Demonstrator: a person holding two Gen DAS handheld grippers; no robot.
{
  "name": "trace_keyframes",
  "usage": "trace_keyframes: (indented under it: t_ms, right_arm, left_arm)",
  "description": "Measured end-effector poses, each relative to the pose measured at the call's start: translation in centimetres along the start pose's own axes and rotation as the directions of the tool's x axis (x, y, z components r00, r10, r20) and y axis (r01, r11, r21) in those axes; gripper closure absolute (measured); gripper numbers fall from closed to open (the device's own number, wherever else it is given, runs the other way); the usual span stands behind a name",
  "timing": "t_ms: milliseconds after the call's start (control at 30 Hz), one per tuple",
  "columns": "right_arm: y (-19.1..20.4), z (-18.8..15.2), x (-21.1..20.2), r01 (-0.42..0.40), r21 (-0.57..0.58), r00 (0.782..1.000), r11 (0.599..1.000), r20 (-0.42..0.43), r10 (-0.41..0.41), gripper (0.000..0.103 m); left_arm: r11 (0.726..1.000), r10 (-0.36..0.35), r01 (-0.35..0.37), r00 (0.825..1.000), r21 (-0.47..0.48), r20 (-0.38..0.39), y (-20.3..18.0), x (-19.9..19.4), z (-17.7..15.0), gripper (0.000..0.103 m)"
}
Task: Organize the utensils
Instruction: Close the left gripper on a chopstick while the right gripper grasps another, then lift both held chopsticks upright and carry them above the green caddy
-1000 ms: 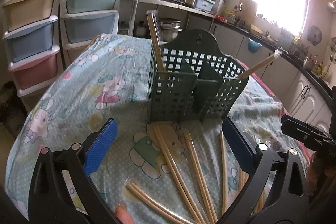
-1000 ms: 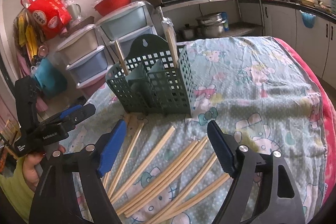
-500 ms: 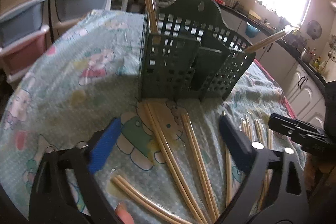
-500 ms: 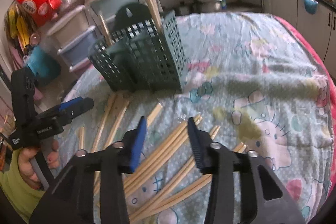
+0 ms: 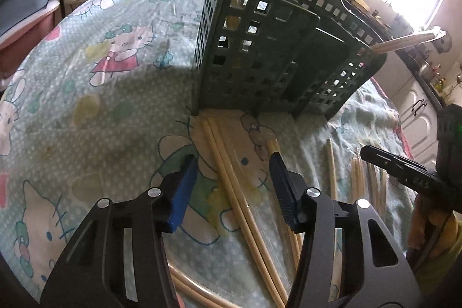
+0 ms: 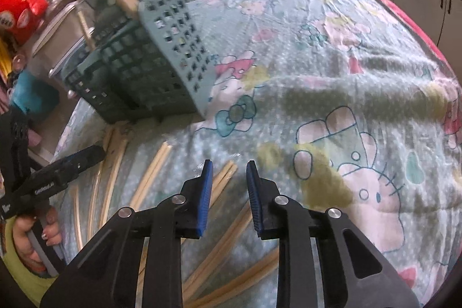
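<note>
Chopsticks lie scattered on the cloth-covered desk in front of the green caddy, w/ a few already standing in its compartments. I'm at the pick-up step w/ both hands. Left gripper jaws have just been closing, now about half open, straddling a chopstick pair but not pressing it. Right gripper jaws have also been closing, now a narrow gap, over the tips of another pair; no grip yet afaict. Next, I reckon: drop lower, pinch each pair, lift, tip upright into the caddy.
</note>
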State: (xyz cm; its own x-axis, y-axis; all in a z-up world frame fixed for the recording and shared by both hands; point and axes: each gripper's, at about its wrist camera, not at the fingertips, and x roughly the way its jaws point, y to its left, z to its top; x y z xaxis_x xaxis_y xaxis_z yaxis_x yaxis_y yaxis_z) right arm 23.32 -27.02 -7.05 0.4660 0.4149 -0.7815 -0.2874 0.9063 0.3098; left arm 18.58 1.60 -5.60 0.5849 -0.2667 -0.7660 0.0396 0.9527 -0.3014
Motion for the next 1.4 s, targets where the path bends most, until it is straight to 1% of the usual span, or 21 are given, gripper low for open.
trace_keyframes:
  t_ms: [200, 333, 467, 600, 633, 667, 700, 733, 767, 800, 867, 933, 1000, 1167, 1267, 1400]
  right_arm:
    - [-1.2, 0.8, 1.1, -0.049, 0.061, 0.999, 0.997, -0.013, 0.050, 0.080]
    - [-1.3, 0.9, 1.2, -0.055, 0.061, 0.998, 0.997, -0.006, 0.055, 0.093]
    - [-1.6, 0.8, 0.7, -0.086, 0.077, 0.996, 0.993, 0.024, 0.084, 0.096]
    - [-1.7, 0.9, -0.3, -0.117, 0.090, 0.992, 0.989, 0.066, 0.111, 0.096]
    - [-1.7, 0.9, -0.7, -0.121, 0.088, 0.990, 0.989, 0.079, 0.114, 0.097]
    - [-1.6, 0.8, -1.1, -0.124, 0.084, 0.989, 0.989, 0.089, 0.116, 0.097]
    - [-1.4, 0.8, -1.3, -0.126, 0.079, 0.988, 0.989, 0.095, 0.118, 0.097]
    - [-1.2, 0.8, -1.6, -0.130, 0.070, 0.987, 0.989, 0.105, 0.122, 0.097]
    - [-1.1, 0.8, -1.9, -0.134, 0.064, 0.986, 0.989, 0.113, 0.126, 0.097]
    - [-0.9, 0.9, -2.3, -0.136, 0.055, 0.984, 0.989, 0.124, 0.129, 0.097]
    - [-0.3, 0.9, -2.9, -0.133, 0.034, 0.982, 0.991, 0.141, 0.127, 0.098]
    - [0.1, 0.9, -3.4, -0.130, 0.015, 0.980, 0.991, 0.153, 0.126, 0.098]
    - [0.6, 1.0, -4.1, -0.134, -0.001, 0.977, 0.991, 0.167, 0.132, 0.098]
    - [2.0, 1.5, -6.2, -0.151, -0.043, 0.965, 0.988, 0.212, 0.157, 0.098]
    - [2.9, 1.7, -7.6, -0.163, -0.073, 0.955, 0.984, 0.241, 0.176, 0.098]
    - [4.2, 1.9, -9.4, -0.183, -0.112, 0.939, 0.977, 0.276, 0.207, 0.099]
  left_arm:
    - [1.000, 0.017, -0.017, 1.000, -0.024, -0.004, 0.3, 0.5, 1.0, 0.058]
    - [0.998, 0.019, -0.019, 1.000, -0.058, -0.010, 1.0, 1.1, 1.7, 0.058]
    - [0.997, 0.024, -0.025, 1.000, -0.069, -0.007, 1.1, 1.6, 2.1, 0.058]
    - [0.997, 0.042, -0.042, 0.999, -0.069, -0.001, 1.0, 2.1, 2.5, 0.059]
    - [0.997, 0.050, -0.049, 0.999, -0.067, 0.000, 0.9, 2.3, 2.6, 0.063]
    - [0.996, 0.062, -0.062, 0.998, -0.061, 0.001, 0.8, 2.4, 2.8, 0.069]
    - [0.995, 0.077, -0.077, 0.997, -0.058, 0.004, 0.8, 2.5, 2.9, 0.074]
    - [0.995, 0.087, -0.087, 0.996, -0.057, 0.004, 0.8, 2.6, 2.9, 0.082]
    - [0.994, 0.096, -0.096, 0.995, -0.056, 0.004, 0.9, 2.6, 3.0, 0.084]
    - [0.994, 0.091, -0.091, 0.996, -0.059, 0.003, 1.1, 2.6, 3.0, 0.085]
    - [0.994, 0.094, -0.094, 0.996, -0.061, 0.002, 1.3, 2.5, 3.1, 0.092]
    - [0.994, 0.079, -0.078, 0.997, -0.073, 0.003, 1.8, 2.2, 3.2, 0.095]
    - [0.995, 0.042, -0.041, 0.999, -0.088, 0.012, 2.1, 1.6, 3.2, 0.098]
    - [0.998, -0.006, 0.012, 0.995, -0.066, 0.096, 1.3, -1.4, 3.6, 0.099]
    - [0.997, -0.045, 0.054, 0.989, -0.059, 0.141, 0.6, -3.3, 4.1, 0.099]
    - [0.995, -0.083, 0.091, 0.974, -0.033, 0.211, -0.5, -6.3, 4.6, 0.099]
